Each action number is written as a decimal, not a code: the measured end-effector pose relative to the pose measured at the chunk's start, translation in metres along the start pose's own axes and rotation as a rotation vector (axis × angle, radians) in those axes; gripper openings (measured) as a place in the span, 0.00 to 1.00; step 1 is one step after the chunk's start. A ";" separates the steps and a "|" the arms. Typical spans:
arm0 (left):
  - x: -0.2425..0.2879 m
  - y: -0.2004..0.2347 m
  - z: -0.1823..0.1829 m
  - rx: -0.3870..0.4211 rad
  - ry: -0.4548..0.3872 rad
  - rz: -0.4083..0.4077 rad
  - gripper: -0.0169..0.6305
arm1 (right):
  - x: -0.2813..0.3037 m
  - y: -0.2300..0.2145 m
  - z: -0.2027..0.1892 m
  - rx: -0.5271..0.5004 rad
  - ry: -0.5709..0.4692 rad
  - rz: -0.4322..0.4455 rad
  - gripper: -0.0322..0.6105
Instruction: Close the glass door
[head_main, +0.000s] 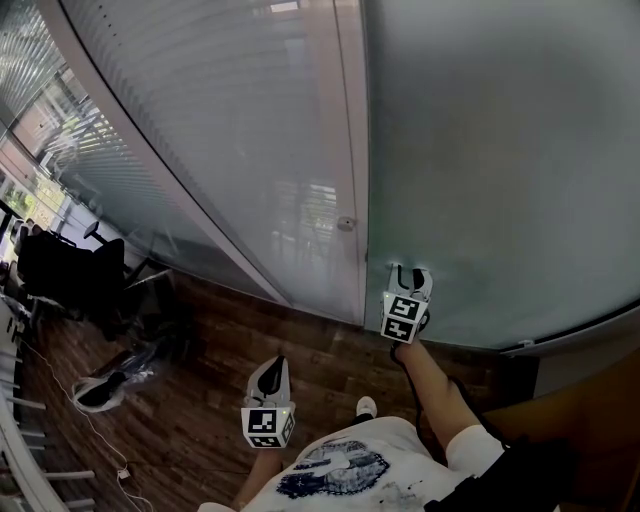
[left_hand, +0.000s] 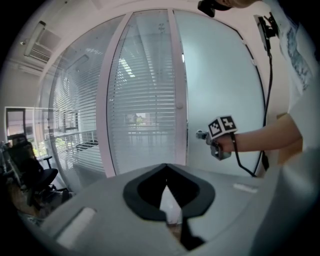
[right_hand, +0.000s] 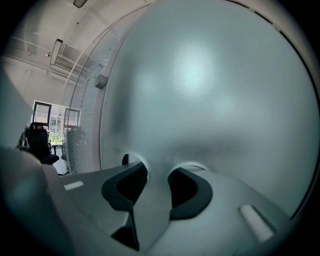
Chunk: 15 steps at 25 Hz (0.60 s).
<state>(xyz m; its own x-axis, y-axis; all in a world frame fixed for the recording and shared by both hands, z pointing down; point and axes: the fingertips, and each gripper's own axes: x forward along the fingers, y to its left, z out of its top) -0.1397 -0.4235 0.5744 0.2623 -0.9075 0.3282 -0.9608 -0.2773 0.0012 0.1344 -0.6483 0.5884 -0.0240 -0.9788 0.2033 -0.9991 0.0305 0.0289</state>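
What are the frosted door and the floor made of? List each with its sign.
Glass door: frosted glass, matt; light passes only as haze. Floor: dark wood-look planks with visible seams; solid wood or laminate, cannot tell.

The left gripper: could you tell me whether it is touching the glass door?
No, the left gripper hangs over the wooden floor, apart from the glass door; only the right gripper is at the glass.

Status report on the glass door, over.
Right gripper open, tips at glass door, near its edge. Left gripper shut, empty, low. Door edge close to frame. Nothing seen blocking.
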 end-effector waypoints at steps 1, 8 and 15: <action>0.001 0.000 -0.001 0.000 0.001 0.000 0.03 | 0.002 -0.001 -0.001 0.000 0.000 -0.003 0.25; 0.010 -0.001 0.001 -0.004 0.006 -0.001 0.03 | 0.013 -0.007 0.003 -0.001 -0.005 -0.021 0.25; 0.017 0.003 0.006 -0.010 0.008 0.006 0.03 | 0.026 -0.014 0.009 0.000 -0.001 -0.040 0.25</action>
<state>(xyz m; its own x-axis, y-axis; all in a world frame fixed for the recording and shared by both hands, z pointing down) -0.1379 -0.4417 0.5746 0.2562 -0.9064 0.3358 -0.9631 -0.2691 0.0085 0.1478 -0.6762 0.5843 0.0163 -0.9795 0.2008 -0.9993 -0.0090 0.0373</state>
